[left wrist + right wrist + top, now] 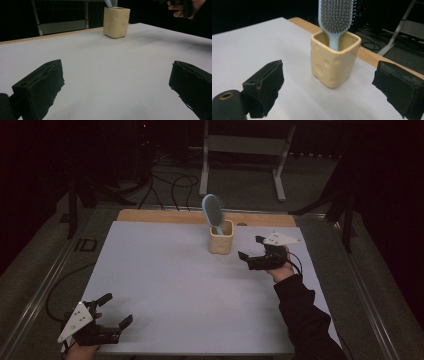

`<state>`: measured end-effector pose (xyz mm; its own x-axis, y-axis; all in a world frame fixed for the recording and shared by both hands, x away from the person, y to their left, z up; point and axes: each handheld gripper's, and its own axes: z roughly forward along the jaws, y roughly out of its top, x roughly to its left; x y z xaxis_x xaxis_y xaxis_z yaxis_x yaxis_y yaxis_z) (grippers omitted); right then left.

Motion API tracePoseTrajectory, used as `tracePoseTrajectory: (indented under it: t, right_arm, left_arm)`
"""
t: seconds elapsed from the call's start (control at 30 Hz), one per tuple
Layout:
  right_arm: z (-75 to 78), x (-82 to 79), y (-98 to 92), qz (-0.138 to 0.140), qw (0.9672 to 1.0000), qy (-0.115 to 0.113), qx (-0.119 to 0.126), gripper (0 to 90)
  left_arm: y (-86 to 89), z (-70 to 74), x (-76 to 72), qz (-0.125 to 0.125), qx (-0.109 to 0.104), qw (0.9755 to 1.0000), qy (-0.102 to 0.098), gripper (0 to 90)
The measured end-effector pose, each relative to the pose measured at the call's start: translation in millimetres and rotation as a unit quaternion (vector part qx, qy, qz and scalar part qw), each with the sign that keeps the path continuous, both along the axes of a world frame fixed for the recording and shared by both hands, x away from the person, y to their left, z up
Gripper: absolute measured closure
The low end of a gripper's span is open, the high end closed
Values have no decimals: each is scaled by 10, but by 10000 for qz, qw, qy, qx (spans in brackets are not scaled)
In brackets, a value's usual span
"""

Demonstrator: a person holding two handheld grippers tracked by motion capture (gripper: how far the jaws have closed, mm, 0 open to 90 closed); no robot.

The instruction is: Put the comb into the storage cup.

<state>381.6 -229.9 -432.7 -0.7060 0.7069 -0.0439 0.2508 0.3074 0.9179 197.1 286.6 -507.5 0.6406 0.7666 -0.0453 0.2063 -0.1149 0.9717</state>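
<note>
Cream, dimpled square cup [333,63] holds a pale-blue bristled hairbrush [336,17] — right gripper [329,92] spread wide beside it; left gripper [114,311] wide too.

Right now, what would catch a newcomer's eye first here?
A blue hairbrush standing handle-down in a cream square cup near the far edge of the white table. The right gripper sits just beside the cup, jaws open toward it; the left gripper waits open at the near left corner.
</note>
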Motion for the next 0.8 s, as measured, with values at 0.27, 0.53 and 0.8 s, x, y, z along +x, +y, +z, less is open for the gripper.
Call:
tracePoseTrajectory:
  t: [0.27, 0.53, 0.8]
  right_arm:
    - [-112, -204, -127, 79, 9998, 119, 150, 86]
    - [-225, -387, -179, 140, 9997, 171, 74, 86]
    - [-347, -630, -254, 133, 9997, 180, 54, 86]
  left_arm:
    - [-5, -5, 3, -13, 0, 10000, 18, 0]
    - [-6, -4, 2, -14, 12, 10000, 11, 0]
    - [-9, -16, 12, -1, 33, 10000, 31, 0]
